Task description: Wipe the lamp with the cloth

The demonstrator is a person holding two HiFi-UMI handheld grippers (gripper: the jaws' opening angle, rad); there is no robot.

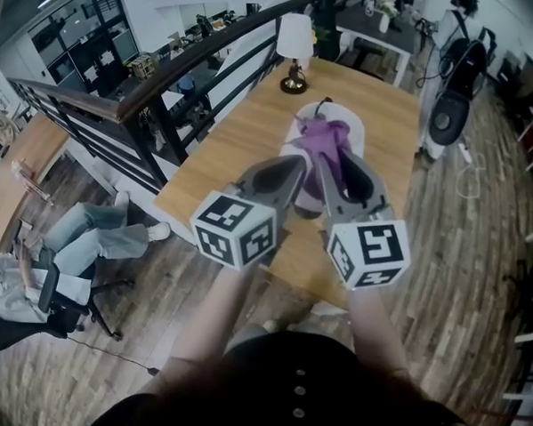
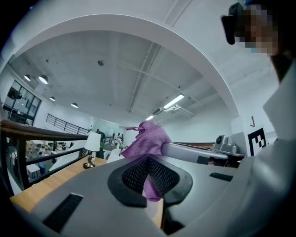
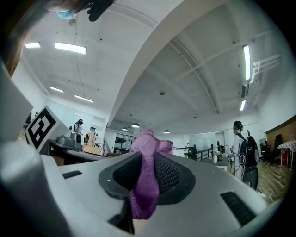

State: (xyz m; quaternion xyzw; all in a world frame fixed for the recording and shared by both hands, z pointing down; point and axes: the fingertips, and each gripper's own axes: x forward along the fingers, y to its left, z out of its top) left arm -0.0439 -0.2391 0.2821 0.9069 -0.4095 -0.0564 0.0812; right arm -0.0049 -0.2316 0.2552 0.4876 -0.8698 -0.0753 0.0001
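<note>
A purple cloth (image 1: 326, 141) hangs bunched over the middle of the wooden table (image 1: 234, 152). Both grippers hold it side by side: my left gripper (image 1: 295, 169) and my right gripper (image 1: 338, 167) are each shut on a fold. In the left gripper view the cloth (image 2: 149, 139) runs down between the ribbed pads (image 2: 134, 176). In the right gripper view a strip of cloth (image 3: 146, 185) is pinched between the pads (image 3: 169, 176). The lamp (image 1: 295, 51), white shade on a dark base, stands at the table's far end, well beyond both grippers; the left gripper view shows the lamp (image 2: 92, 149) at the left.
A white rounded object (image 1: 357, 125) lies under the cloth; I cannot tell what it is. A dark railing (image 1: 166, 91) runs along the table's left side, with a seated person (image 1: 69, 246) beyond it. Another desk (image 1: 383, 31) and a dark chair (image 1: 452, 106) stand at the back right.
</note>
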